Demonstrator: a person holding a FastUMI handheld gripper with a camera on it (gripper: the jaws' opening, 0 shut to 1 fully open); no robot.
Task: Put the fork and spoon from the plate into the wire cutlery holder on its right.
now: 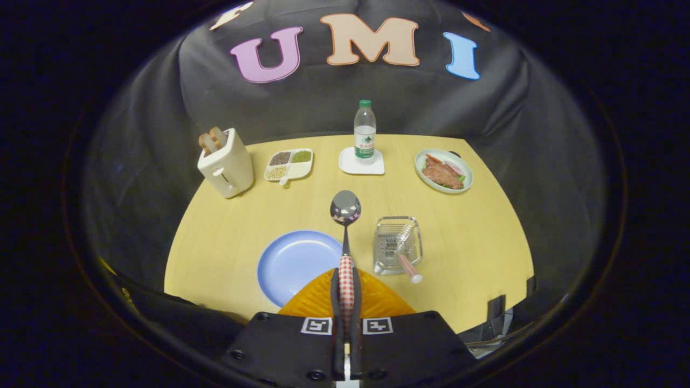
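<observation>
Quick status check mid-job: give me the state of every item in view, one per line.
gripper: fingers shut on the spoon's checked handle.
shiny metal spoon with red-checked handle: held, bowl pointing ahead, above the table.
round blue plate: bare, no cutlery on it.
wire cutlery holder: right of the plate, fork inside.
pink-handled fork: leaning in the holder, handle sticking out.
clear green-capped water bottle: upright, capped.
cream toaster: bread slices sticking up.

The gripper (345, 280) covers the near right part of the blue plate (294, 261), and its closed fingers hide most of the spoon (345, 215) handle (checked pattern). The fork (405, 253) tines blur inside the wire cutlery holder (398, 245); the bottle (365, 132) label is too small to read.
</observation>
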